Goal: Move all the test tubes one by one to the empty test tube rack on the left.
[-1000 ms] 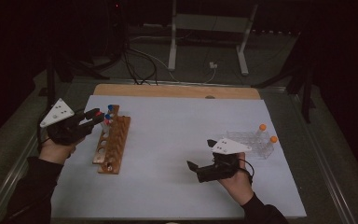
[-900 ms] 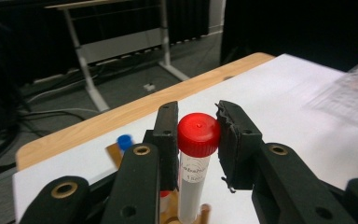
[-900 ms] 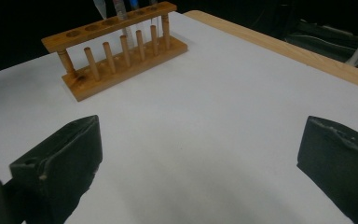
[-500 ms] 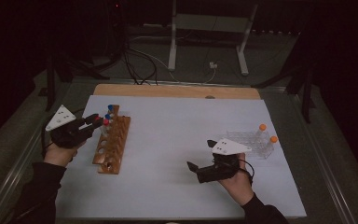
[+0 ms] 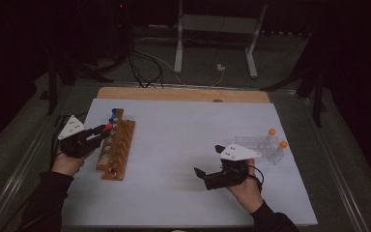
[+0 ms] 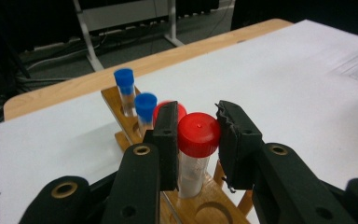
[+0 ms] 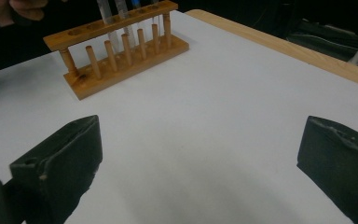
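Observation:
My left gripper (image 6: 196, 136) is shut on the red cap of a clear tube (image 6: 193, 175), which stands upright over the wooden rack (image 6: 200, 207). The tube's lower end meets the rack's top board; how deep it sits I cannot tell. Behind it the rack holds another red-capped tube (image 6: 181, 110) and two blue-capped tubes (image 6: 144, 106). From above, the left gripper (image 5: 104, 130) is at the wooden rack's (image 5: 118, 151) far left side. My right gripper (image 5: 207, 161) rests open on the white mat, its jaws wide apart (image 7: 200, 158) with nothing between them.
A clear plastic rack (image 5: 257, 145) with two orange-capped tubes (image 5: 272, 131) stands at the right, just beyond the right hand. The white mat (image 5: 183, 140) covers the table, with a strip of wooden edge (image 5: 183, 94) at the far side. Cables and a metal stand lie on the floor beyond.
The left gripper has come down with the red-capped tube toward the wooden rack. The right gripper has stayed where it was.

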Demonstrator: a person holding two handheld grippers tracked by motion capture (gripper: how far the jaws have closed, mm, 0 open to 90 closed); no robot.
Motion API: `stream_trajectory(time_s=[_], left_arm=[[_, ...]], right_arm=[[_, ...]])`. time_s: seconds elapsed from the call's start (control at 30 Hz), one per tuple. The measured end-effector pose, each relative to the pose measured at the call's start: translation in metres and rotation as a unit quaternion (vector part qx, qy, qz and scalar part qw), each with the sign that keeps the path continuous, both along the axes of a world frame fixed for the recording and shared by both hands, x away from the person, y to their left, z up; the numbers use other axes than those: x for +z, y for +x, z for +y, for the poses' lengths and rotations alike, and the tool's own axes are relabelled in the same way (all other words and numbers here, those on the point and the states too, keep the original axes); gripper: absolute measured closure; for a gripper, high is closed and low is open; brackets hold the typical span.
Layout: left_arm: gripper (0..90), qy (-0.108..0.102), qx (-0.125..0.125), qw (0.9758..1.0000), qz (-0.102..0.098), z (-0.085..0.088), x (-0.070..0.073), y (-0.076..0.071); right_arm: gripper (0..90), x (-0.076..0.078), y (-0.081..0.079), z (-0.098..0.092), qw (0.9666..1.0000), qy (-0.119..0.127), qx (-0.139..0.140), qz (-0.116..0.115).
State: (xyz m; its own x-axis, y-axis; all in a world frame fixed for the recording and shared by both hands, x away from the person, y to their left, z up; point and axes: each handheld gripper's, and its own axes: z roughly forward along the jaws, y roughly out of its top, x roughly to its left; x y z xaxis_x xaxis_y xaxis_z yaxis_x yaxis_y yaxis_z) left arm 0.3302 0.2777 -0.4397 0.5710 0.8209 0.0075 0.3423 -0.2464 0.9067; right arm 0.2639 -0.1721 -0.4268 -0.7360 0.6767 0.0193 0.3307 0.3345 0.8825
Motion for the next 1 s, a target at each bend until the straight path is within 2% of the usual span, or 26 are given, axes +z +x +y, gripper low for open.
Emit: stream_trajectory(time_s=[0.33,0.4,0.47,0.57,0.67,0.77,0.83,1.0], left_arm=[[71.3,0.002,-0.003,1.0,0.009,0.001,-0.005,0.001],[70.9,0.0,-0.005,0.9999,0.01,0.001,-0.005,0.0],[69.2,-0.011,-0.016,0.9997,0.013,0.002,-0.005,-0.001],[52.7,-0.015,-0.022,0.9996,0.007,-0.002,-0.002,-0.006],[41.1,-0.014,-0.029,0.9995,0.002,-0.008,0.003,-0.012],[30.1,-0.023,-0.038,0.999,0.001,-0.014,0.007,-0.017],[23.7,-0.031,-0.045,0.9985,0.001,-0.017,0.011,-0.02],[13.9,-0.032,-0.053,0.998,-0.011,-0.026,0.02,-0.029]], right_arm=[[0.0,0.0,0.0,-0.001,1.0,0.001,0.003,0.002],[0.0,0.001,0.0,-0.001,1.0,0.002,0.004,0.001],[0.0,0.002,0.0,-0.002,1.0,0.003,0.005,0.0],[0.0,0.003,0.0,-0.004,1.0,0.006,0.004,-0.002],[0.0,0.006,0.0,-0.008,0.9999,0.006,-0.004,-0.013],[0.0,0.01,0.001,-0.014,0.9996,0.007,-0.016,-0.021],[0.0,0.013,0.001,-0.02,0.9993,0.009,-0.024,-0.027],[0.0,0.015,0.003,-0.035,0.9979,0.006,-0.052,-0.038]])
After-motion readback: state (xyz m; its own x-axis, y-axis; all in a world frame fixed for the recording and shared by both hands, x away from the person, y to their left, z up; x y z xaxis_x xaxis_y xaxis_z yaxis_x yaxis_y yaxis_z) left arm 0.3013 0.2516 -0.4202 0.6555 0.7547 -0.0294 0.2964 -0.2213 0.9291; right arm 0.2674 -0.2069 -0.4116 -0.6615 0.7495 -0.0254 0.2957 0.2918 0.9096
